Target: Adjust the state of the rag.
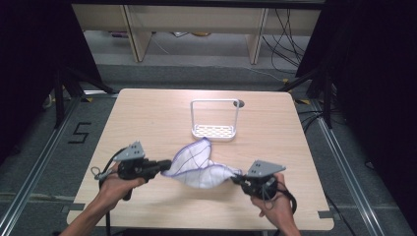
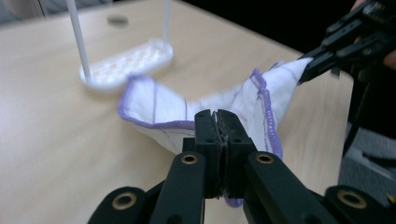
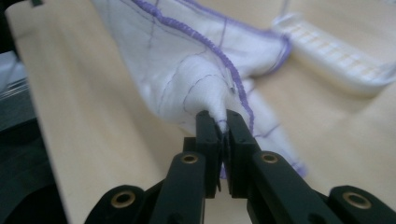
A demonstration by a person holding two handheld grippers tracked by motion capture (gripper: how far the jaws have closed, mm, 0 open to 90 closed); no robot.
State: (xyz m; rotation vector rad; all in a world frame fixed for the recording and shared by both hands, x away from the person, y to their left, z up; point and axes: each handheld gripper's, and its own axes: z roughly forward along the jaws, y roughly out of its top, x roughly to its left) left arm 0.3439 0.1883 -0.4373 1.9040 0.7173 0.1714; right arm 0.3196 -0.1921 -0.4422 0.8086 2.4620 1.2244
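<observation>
One white cloth (image 1: 199,164) w/ purple edging is held stretched between two claws, just above the wooden surface (image 1: 147,118). Left claw (image 1: 164,164) is clamped shut on its 9 o'clock corner; right claw (image 1: 236,178) is pinched shut on the 3 o'clock corner. One white rack (image 1: 215,130) is seen at 12 o'clock, close behind the cloth.

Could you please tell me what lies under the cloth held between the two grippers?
Under the cloth only bare table shows where it lifts near each hand-held gripper. Where its middle sags, whatever is beneath is covered. The white rack stands behind it, apart.
</observation>
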